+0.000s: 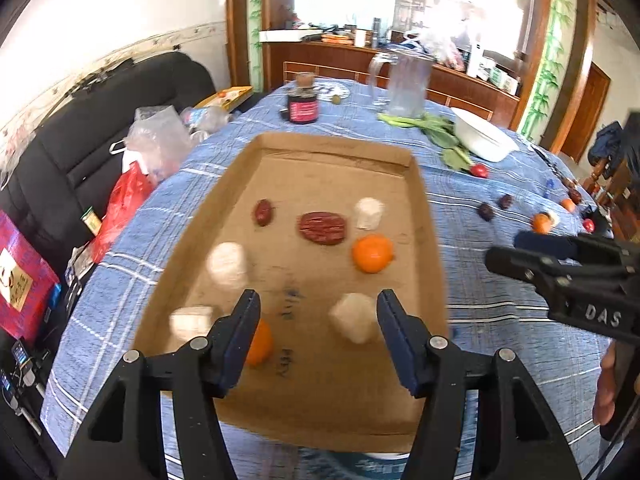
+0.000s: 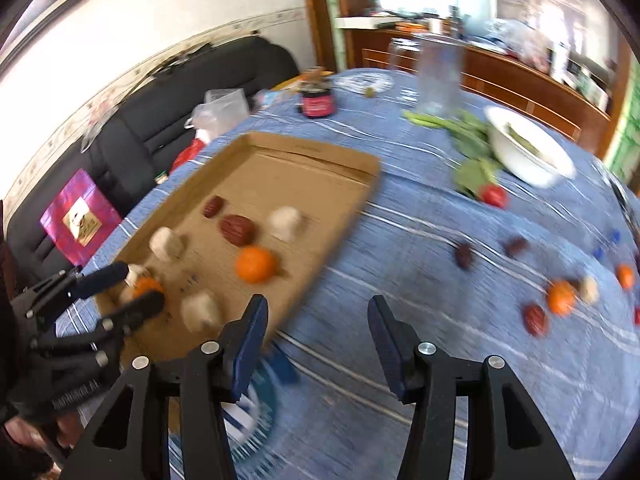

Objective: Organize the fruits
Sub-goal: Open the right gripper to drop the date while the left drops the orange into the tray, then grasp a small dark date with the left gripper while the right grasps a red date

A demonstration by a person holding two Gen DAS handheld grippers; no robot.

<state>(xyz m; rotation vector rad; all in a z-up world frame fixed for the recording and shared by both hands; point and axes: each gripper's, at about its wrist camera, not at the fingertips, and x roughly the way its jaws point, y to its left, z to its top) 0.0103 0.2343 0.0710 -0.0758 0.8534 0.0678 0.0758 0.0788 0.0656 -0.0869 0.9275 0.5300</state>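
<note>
A shallow cardboard tray (image 1: 332, 146) lies on the blue checked tablecloth. It holds two oranges (image 1: 372, 253), red dates (image 1: 322, 227) and several whitish lumps (image 1: 354, 318). My left gripper (image 1: 318, 308) hangs open over the tray's near end with nothing pinched. The second orange (image 1: 262, 344) lies on the tray partly behind its left finger. My right gripper (image 2: 316, 308) stands open and empty over bare cloth to the right of the tray (image 2: 312, 148). Loose fruit lies further right: an orange (image 2: 560, 298), a red date (image 2: 536, 320) and dark dates (image 2: 464, 256).
Behind the tray stand a dark jar (image 1: 303, 106), a clear pitcher (image 1: 408, 84), leafy greens (image 1: 436, 128) and a white bowl (image 1: 482, 136). Plastic bags (image 1: 156, 140) and a black sofa (image 1: 60, 152) lie off the table's left edge. A small red fruit (image 2: 494, 195) sits by the greens.
</note>
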